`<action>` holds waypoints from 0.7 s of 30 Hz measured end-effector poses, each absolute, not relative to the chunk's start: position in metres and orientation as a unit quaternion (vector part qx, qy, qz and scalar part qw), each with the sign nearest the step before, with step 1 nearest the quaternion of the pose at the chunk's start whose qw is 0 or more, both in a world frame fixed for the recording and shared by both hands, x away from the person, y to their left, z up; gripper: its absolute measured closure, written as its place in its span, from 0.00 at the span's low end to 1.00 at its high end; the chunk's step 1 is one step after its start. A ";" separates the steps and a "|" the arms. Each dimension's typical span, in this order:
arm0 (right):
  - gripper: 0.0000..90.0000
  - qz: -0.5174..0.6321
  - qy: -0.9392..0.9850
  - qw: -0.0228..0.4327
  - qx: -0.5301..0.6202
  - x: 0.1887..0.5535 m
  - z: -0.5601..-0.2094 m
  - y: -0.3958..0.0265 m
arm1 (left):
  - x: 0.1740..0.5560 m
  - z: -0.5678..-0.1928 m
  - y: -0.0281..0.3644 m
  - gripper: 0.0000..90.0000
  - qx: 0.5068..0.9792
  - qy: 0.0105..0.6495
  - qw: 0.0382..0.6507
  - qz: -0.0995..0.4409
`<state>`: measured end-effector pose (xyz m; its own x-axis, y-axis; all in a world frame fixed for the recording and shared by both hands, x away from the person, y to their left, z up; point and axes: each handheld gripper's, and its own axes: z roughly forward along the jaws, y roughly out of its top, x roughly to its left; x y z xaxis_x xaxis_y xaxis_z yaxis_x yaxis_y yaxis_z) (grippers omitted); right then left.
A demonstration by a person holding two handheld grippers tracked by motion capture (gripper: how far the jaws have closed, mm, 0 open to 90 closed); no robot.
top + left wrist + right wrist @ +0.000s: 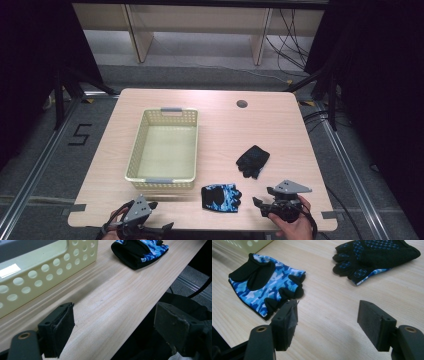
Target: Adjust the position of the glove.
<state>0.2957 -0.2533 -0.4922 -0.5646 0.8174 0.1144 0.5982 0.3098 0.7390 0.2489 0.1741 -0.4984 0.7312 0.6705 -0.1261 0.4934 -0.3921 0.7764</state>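
1. The cream perforated basket (pixel 162 150) stands on the left half of the table (pixel 280 125); its walls block any low pass there.
2. A blue camouflage glove (pixel 221 197) lies flat near the front edge, between the two grippers.
3. A black glove (pixel 253 160) lies flat right of the basket, apart from it.
4. Bare tabletop lies open behind the gloves and along the right side.
5. Bare wood lies between the basket's front wall and the table's front edge.
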 end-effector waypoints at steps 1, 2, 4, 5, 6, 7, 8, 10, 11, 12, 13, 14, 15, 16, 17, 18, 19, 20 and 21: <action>0.40 0.383 0.798 0.142 0.443 0.296 -0.492 -0.254 | 0.249 -0.498 0.175 0.18 0.832 0.347 0.419 0.104; 0.40 0.383 0.798 0.142 0.443 0.296 -0.492 -0.254 | 0.249 -0.498 0.175 0.18 0.832 0.347 0.419 0.104; 0.42 0.380 0.799 0.146 0.443 0.297 -0.492 -0.255 | 0.248 -0.498 0.174 0.18 0.829 0.354 0.421 0.099; 0.42 0.380 0.799 0.146 0.443 0.297 -0.492 -0.255 | 0.248 -0.498 0.174 0.18 0.829 0.354 0.421 0.099; 0.44 0.384 0.798 0.143 0.442 0.298 -0.491 -0.255 | 0.248 -0.498 0.174 0.18 0.829 0.353 0.422 0.100; 0.44 0.384 0.798 0.143 0.442 0.298 -0.491 -0.255 | 0.248 -0.498 0.174 0.18 0.829 0.353 0.422 0.100; 0.46 0.381 0.800 0.148 0.438 0.298 -0.491 -0.256 | 0.249 -0.498 0.174 0.18 0.831 0.348 0.420 0.107; 0.58 0.385 0.797 0.147 0.441 0.299 -0.489 -0.257 | 0.249 -0.498 0.175 0.18 0.831 0.347 0.421 0.107; 0.58 0.385 0.797 0.147 0.441 0.299 -0.489 -0.257 | 0.249 -0.498 0.175 0.18 0.832 0.347 0.419 0.106; 0.66 0.390 0.791 0.151 0.446 0.300 -0.485 -0.257 | 0.250 -0.498 0.175 0.18 0.832 0.346 0.419 0.108; 0.66 0.390 0.791 0.151 0.446 0.300 -0.485 -0.257 | 0.250 -0.497 0.176 0.18 0.838 0.341 0.411 0.112; 0.70 0.392 0.793 0.158 0.438 0.302 -0.484 -0.259 | 0.251 -0.497 0.176 0.18 0.840 0.339 0.410 0.112; 0.75 0.395 0.793 0.166 0.432 0.304 -0.477 -0.259 | 0.251 -0.497 0.176 0.18 0.840 0.338 0.409 0.111; 0.75 0.395 0.793 0.166 0.432 0.304 -0.477 -0.259 | 0.251 -0.497 0.177 0.18 0.841 0.338 0.408 0.109; 0.75 0.393 0.794 0.175 0.430 0.306 -0.475 -0.260 | 0.250 -0.497 0.175 0.18 0.833 0.347 0.417 0.106; 0.73 0.394 0.794 0.176 0.427 0.309 -0.474 -0.259 | 0.250 -0.497 0.175 0.18 0.832 0.352 0.416 0.103; 0.70 0.396 0.793 0.173 0.429 0.313 -0.473 -0.259 | 0.249 -0.498 0.175 0.18 0.829 0.354 0.420 0.104; 0.60 0.390 0.789 0.178 0.440 0.321 -0.475 -0.260 | 0.250 -0.498 0.175 0.18 0.828 0.351 0.423 0.109; 0.60 0.390 0.789 0.178 0.440 0.321 -0.475 -0.260 | 0.250 -0.498 0.175 0.18 0.828 0.351 0.423 0.109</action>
<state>0.3211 -0.2603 -0.4754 -0.5496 0.8330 0.0628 0.5551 0.3080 0.7727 0.2496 0.1746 -0.4980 0.7293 0.6741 -0.1168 0.4899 -0.3953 0.7770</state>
